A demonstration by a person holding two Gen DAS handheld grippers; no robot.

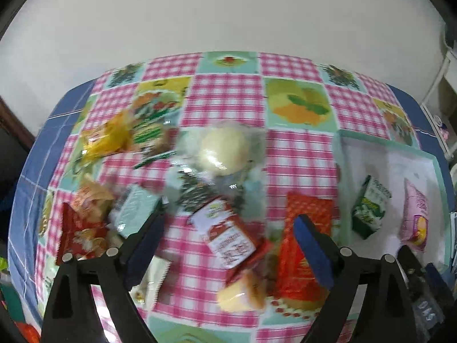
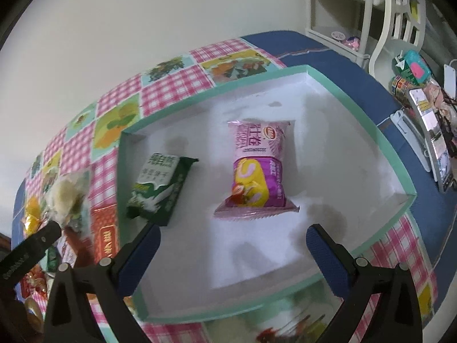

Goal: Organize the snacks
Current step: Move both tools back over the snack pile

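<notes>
In the left wrist view, most of the snacks are seen unsorted on the desk (image 1: 225, 97), which is covered by a checked cloth. A yellow packet (image 1: 104, 138) lies at the upper left, a round pale bun (image 1: 224, 150) in clear wrap near the centre, a red-and-white packet (image 1: 228, 235) below it, a large red packet (image 1: 307, 245) to the right, and more red wrappers (image 1: 82, 228) at the left edge. At the right edge the box (image 1: 385, 143) is seen with only two packets in it. The task is judged to be at an early stage: two items are stored and the bulk is left. The left gripper (image 1: 228, 245) is pitched steeply down over the loose pile, its fingers spread wide with nothing pinched between them; the view is blurred.

In the right wrist view, the box (image 2: 354, 105) fills the centre of the frame. A green packet (image 2: 160, 185) lies at its left side and a pink packet (image 2: 257, 168) in the middle, well apart from each other. The right gripper (image 2: 232, 253) is tilted down above the near part of the box, its fingers spread fully and empty, the pink packet lying just beyond them and untouched. The loose pile is glimpsed at the lower left.
</notes>
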